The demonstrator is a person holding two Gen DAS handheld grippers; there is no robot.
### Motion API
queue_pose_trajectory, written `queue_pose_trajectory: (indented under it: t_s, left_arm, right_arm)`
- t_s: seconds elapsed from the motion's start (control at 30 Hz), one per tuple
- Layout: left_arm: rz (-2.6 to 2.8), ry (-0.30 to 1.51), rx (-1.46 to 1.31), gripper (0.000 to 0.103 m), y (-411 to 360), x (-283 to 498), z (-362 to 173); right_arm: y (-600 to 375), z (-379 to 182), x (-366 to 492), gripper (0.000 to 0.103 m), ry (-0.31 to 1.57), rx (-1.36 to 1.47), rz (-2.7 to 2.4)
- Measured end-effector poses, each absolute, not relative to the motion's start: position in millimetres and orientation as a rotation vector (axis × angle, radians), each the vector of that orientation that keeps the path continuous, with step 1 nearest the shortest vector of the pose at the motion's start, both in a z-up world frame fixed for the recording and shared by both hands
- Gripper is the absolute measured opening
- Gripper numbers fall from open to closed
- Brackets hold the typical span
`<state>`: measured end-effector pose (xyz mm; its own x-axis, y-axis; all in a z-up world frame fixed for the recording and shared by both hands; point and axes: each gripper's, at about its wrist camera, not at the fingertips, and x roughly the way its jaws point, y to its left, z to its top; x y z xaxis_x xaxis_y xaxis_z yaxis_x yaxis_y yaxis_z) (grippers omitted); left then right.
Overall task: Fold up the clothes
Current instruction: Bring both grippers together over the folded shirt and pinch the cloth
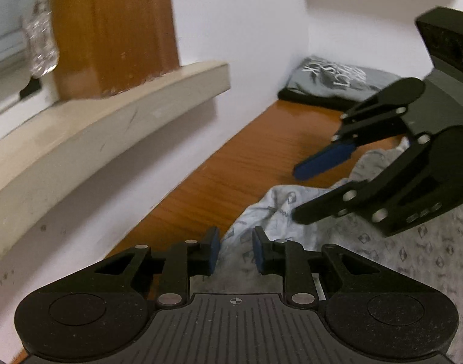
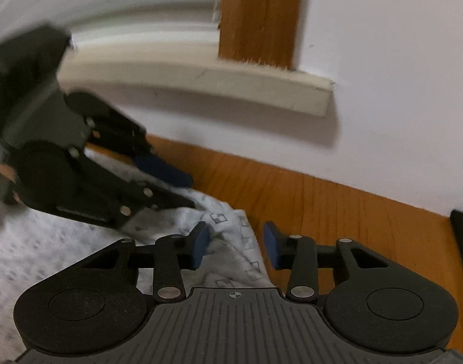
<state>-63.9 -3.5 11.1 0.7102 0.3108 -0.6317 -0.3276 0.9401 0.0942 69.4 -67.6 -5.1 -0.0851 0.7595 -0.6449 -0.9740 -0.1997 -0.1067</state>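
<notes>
Two hand-held grippers work over a light grey printed garment (image 1: 368,242) that lies rumpled on an orange-brown wooden tabletop (image 1: 219,166), close beside a white wall. The cloth is thin and soft, scattered with small dark diamond motifs, and its near edge is bunched into folds. The left gripper (image 1: 236,250) stands with its blue pads a little apart, cloth lying in the gap; no pad visibly presses it, so the claw reads as narrowly spread, likely poised to take the edge. The right gripper (image 2: 236,244) is likewise spread, a ridge of fabric running between its blue pads without contact on the outer one. Both point obliquely down at the same bunched edge, probably to seize neighbouring points for a fold. A folded grey T-shirt with white lettering (image 1: 331,80) rests in the far corner, apparently finished. A cream ledge (image 1: 110,127) projects from the wall above.
</notes>
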Motion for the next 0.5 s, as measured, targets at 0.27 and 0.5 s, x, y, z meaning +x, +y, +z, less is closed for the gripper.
queue_pose_trajectory:
  t_s: [0.27, 0.5]
  left_arm:
    - [0.344, 0.648, 0.039, 0.037, -6.2, -62.6, 8.0]
    - [0.292, 0.644, 0.039, 0.027, -9.4, -63.3, 4.1]
  right_arm:
    - [-115.4, 8.8, 59.1, 0.009, 0.234, -0.571, 1.662]
    - [-108.9, 0.2, 57.9, 0.009, 0.214, -0.589, 1.636]
